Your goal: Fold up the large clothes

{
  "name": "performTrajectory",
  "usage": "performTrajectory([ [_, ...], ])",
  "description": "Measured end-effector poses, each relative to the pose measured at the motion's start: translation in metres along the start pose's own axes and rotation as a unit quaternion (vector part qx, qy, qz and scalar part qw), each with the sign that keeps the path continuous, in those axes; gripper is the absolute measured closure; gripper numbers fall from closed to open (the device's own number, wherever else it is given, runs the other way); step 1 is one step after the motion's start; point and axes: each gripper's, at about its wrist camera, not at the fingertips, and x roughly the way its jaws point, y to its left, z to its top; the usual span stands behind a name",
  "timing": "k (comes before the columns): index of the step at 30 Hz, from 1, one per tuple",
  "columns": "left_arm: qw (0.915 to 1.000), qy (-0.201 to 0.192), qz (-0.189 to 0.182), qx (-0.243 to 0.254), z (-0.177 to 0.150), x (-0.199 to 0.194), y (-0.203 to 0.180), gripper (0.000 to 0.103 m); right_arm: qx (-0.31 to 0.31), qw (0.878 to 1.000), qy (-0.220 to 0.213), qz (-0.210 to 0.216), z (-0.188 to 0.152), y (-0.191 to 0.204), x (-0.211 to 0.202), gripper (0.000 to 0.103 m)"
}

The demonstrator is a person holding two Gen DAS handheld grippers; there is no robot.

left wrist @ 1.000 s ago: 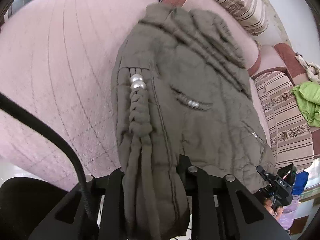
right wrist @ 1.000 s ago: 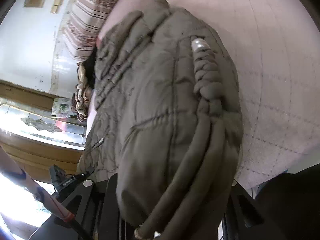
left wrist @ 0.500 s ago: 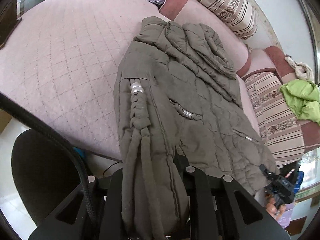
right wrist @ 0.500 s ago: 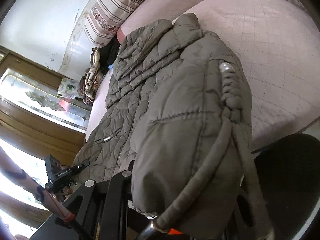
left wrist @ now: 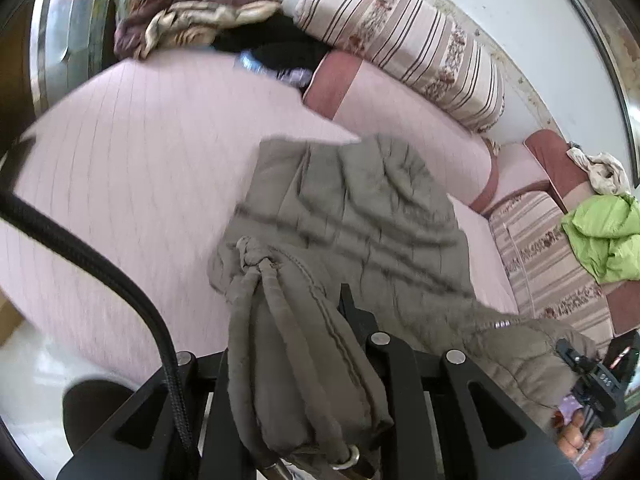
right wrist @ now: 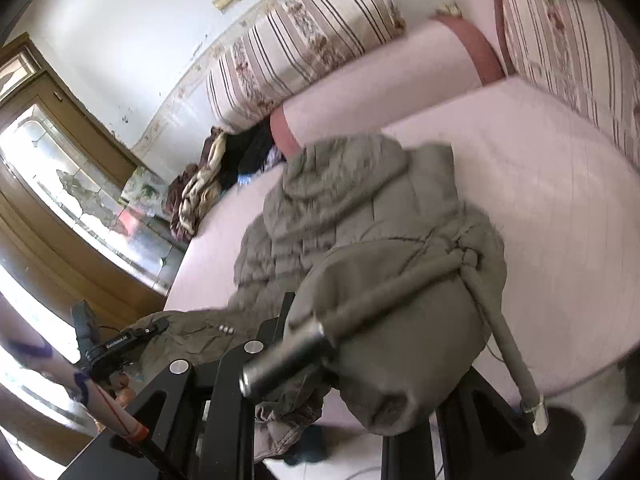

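An olive quilted jacket (left wrist: 360,220) lies on the pink bed (left wrist: 120,160), its hood toward the pillows. My left gripper (left wrist: 304,364) is shut on one corner of its hem, with braided drawstrings hanging over the fingers. My right gripper (right wrist: 372,364) is shut on the other hem corner of the jacket (right wrist: 360,208), where a metal-tipped cord (right wrist: 280,368) dangles in front. Both hold the hem raised above the mattress (right wrist: 560,200), and the fabric sags between them. Each view shows the other gripper small at its edge: the right gripper (left wrist: 596,376) and the left gripper (right wrist: 116,344).
Striped bolster pillows (left wrist: 404,48) line the wall behind the bed. A green garment (left wrist: 604,240) lies on the right cushions. A pile of clothes (left wrist: 192,20) sits at the far corner, near a wooden cabinet (right wrist: 60,208). A black cable (left wrist: 100,272) crosses the left view.
Both grippers have risen with the hem, lifting the jacket's lower part off the bed. The views now take in the pillows and the wall. The cords swing loose.
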Motion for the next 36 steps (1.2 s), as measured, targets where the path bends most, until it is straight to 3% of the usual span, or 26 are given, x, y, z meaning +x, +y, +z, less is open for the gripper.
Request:
performTrajectory([
  [7, 0.9987, -0.030, 0.037, 0.021, 0.054, 0.032, -0.025, 0.086, 0.001, 0.999, -0.032, -0.021, 0.061, 0.009, 0.029, 0.080],
  [15, 0.9963, -0.015, 0.078, 0.031, 0.104, 0.108, -0.040, 0.085, 0.001, 0.997, -0.038, -0.066, 0.113, 0.004, 0.102, 0.080],
  [27, 0.9889, 0.041, 0.143, 0.007, 0.164, 0.235, -0.038, 0.085, 0.054, 0.991, -0.007, -0.126, 0.172, -0.059, 0.224, 0.079],
  [36, 0.9866, 0.056, 0.152, -0.018, 0.189, 0.271, -0.029, 0.080, 0.105, 0.985, 0.012, -0.140, 0.186, -0.107, 0.276, 0.074],
])
